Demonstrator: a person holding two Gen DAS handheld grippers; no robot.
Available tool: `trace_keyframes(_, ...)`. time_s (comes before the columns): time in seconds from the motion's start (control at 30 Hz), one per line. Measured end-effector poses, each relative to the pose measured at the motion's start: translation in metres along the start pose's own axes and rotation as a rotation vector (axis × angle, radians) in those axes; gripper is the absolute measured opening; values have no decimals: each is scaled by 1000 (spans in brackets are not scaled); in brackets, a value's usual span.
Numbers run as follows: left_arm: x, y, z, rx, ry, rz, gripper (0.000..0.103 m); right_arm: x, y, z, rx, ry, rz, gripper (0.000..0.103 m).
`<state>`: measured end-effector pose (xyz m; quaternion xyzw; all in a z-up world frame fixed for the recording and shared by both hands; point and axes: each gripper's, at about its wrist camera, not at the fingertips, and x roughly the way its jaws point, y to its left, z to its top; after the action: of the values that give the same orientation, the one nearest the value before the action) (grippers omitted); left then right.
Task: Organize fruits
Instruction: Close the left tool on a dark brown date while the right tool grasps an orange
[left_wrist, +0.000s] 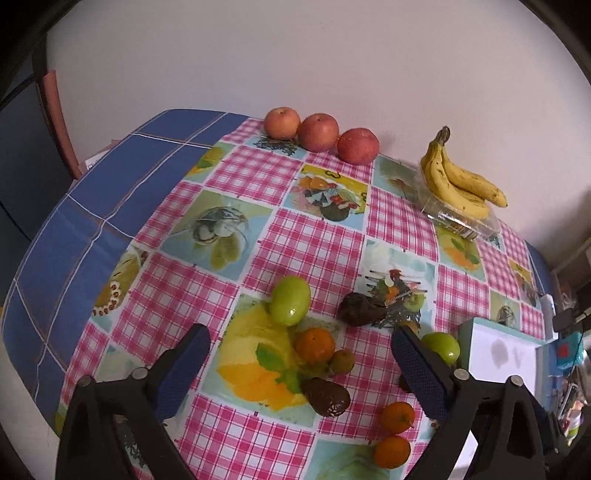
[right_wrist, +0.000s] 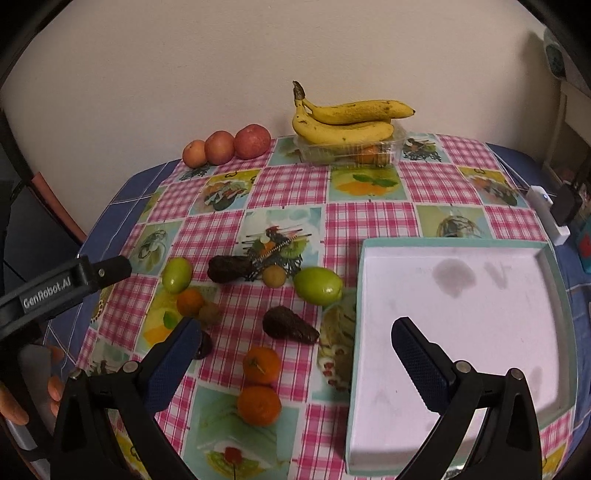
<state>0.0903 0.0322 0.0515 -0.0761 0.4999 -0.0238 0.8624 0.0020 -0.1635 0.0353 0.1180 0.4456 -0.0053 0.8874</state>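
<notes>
Nearest the viewer, left gripper (left_wrist: 301, 363) and right gripper (right_wrist: 295, 343) hover with jaws wide and empty. Between the left jaws lie an orange (left_wrist: 314, 345) and avocado (left_wrist: 327, 397), its long axis slanting; beyond, bananas (left_wrist: 460, 177). Right: an empty tray (right_wrist: 458, 321).

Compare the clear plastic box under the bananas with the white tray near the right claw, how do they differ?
The clear plastic box is see-through, while the white tray is opaque with a pale teal rim. The box sits at the far edge by the wall; the tray lies at the near right. The box has bananas resting on top and something orange inside; the tray holds no fruit. Both rest flat on the checked tablecloth.
</notes>
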Motion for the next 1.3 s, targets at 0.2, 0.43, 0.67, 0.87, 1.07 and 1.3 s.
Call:
trace_keyframes(0.2, 14, 0, -12, -9, 84, -39, 95, 11, -2, 2, -18, 10, 8, 102)
trace_keyframes(0.43, 35, 0, -25, -12, 168, -44, 90, 17, 3, -4, -22, 48, 34, 94)
trace_keyframes(0.67, 59, -3, -40, -1, 267, -62, 89, 40, 15, -26, -45, 157, 37, 90)
trace_keyframes(0.87, 71, -3, -50, -17, 330, -94, 79, 60, 20, -46, -65, 249, 48, 80)
trace_keyframes(1.07, 76, -8, -55, -13, 347, -97, 67, 70, 18, -59, -54, 300, 52, 80)
trace_keyframes(1.3, 79, -7, -57, -26, 361, -115, 53, 72, 23, -65, -77, 314, 59, 65)
